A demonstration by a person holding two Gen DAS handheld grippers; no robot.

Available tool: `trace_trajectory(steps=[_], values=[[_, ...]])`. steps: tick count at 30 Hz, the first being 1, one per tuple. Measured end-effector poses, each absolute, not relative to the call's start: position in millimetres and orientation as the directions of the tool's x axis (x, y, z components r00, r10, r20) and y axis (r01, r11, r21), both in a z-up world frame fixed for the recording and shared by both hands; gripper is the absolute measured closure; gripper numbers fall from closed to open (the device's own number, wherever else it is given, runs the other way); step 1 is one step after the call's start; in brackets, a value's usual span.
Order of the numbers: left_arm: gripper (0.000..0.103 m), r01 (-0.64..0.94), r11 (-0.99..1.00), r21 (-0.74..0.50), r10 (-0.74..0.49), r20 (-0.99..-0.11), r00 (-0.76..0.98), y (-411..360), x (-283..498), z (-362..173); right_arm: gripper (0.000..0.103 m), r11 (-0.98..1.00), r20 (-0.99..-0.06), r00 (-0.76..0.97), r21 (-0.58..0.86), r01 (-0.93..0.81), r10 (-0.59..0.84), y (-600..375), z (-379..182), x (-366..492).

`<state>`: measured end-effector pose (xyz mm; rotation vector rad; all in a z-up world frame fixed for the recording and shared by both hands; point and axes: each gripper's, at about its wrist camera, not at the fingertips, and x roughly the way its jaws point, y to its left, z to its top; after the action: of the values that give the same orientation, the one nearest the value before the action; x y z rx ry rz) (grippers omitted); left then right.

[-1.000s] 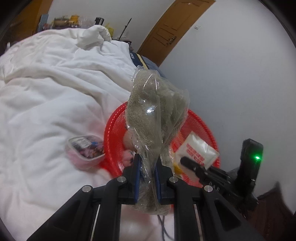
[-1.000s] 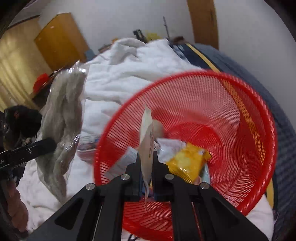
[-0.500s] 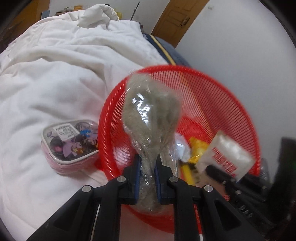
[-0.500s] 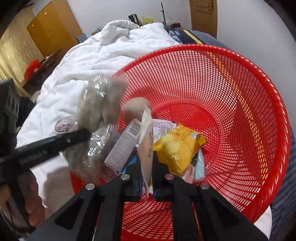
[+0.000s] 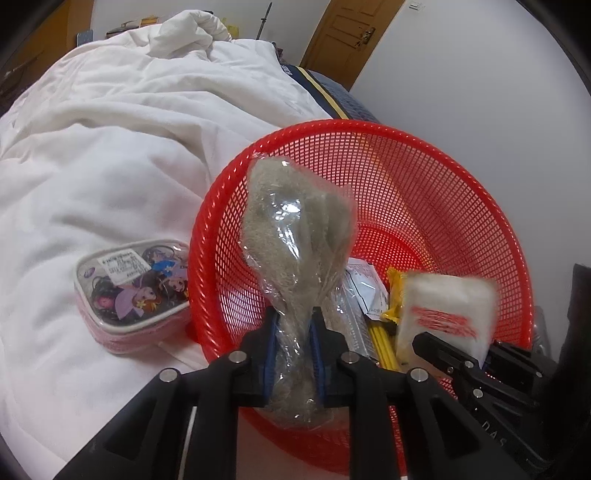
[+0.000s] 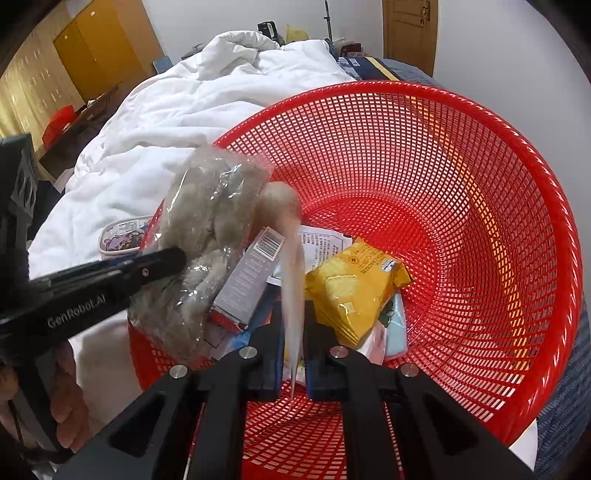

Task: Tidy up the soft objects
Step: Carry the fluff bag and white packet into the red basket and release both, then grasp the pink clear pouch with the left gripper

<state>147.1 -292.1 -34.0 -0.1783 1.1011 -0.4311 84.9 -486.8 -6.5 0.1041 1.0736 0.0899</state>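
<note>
Red basket (image 5: 480, 206) sits just below both grippers: left gripper (image 5: 293, 325) loosening around its upright bagged plush (image 5: 295, 236), right gripper (image 6: 293, 325) letting its white packet (image 6: 291, 266) slip.

White packet (image 5: 445, 314) motion-blurred, print unreadable; red basket (image 6: 480, 206) floor half hidden under packages.

I see the mesh basket (image 5: 491, 206) sitting on the quilt (image 5: 92, 155), with the cartoon pouch (image 5: 133, 295) just beside its left wall, outside it. Inside, on the bottom, the snack packet (image 6: 351, 288) lies right of the barcoded box (image 6: 251, 277), a printed leaflet (image 6: 325, 243) behind them. My bagged plush (image 5: 295, 236) stands over the basket's left part, the flat white packet (image 5: 443, 310) to its right. A door (image 5: 351, 33) stands behind the bed
</note>
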Motion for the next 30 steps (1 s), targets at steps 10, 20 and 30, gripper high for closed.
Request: trace_trajectory(steps=[10,20,30], values=[[0.044,0.224,0.833,-0.506,-0.552,-0.729,0.405,-242.6,133.7,1.5,0.054,0.983,-0.83,0.532,0.184,-0.021,0.167,-488.7,15.8,80.0],[0.038,0.097,0.853,-0.513,-0.477,-0.688,0.547,-132.8,123.5,8.4,0.054,0.989,-0.797,0.586,0.139,-0.057,0.146,-469.6,35.8,69.9],[0.038,-0.031,0.789,-0.613,-0.543,-0.721,0.431,-120.5,134.9,-47.0,0.049,0.897,-0.76,0.491,0.282,-0.34,0.425,-403.9,44.9,52.7]])
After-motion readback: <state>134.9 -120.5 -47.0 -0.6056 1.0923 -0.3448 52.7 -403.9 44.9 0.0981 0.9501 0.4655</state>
